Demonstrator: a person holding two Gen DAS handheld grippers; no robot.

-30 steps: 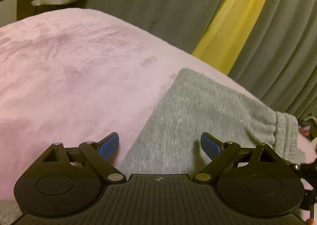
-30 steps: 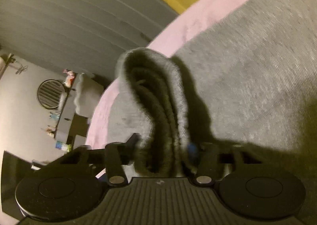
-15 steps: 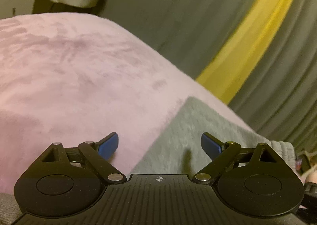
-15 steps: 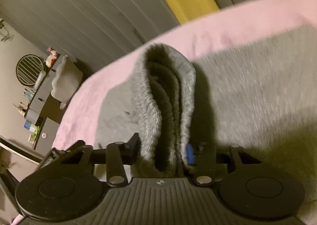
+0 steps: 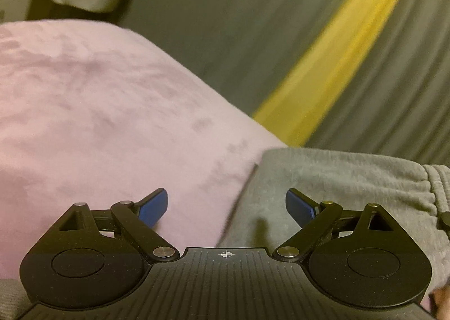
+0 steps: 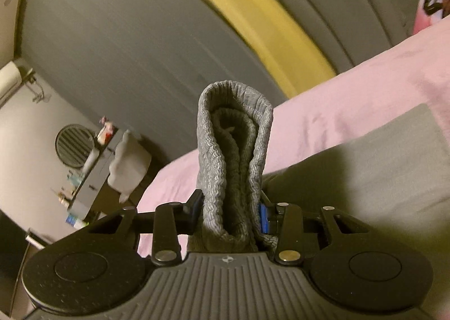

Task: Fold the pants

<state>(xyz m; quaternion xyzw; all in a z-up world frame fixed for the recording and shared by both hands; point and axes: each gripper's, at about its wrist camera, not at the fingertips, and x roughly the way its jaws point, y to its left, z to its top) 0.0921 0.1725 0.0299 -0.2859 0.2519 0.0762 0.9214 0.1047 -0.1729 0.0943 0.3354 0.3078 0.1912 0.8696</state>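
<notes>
Grey sweatpants lie folded on a pink blanket, their ribbed band at the right edge of the left wrist view. My left gripper is open and empty, low over the pants' left edge. My right gripper is shut on a bunched, ribbed grey band of the pants, which stands upright between its fingers. The rest of the pants spreads flat to the right in the right wrist view.
The pink blanket covers the bed. Grey curtains with a yellow stripe hang behind it. A dark dresser with a white plush chair stands beyond the bed's far side.
My right gripper has lifted and tilted up with the grey band held in it. My left gripper has tipped up and stays open over the pants' edge.
</notes>
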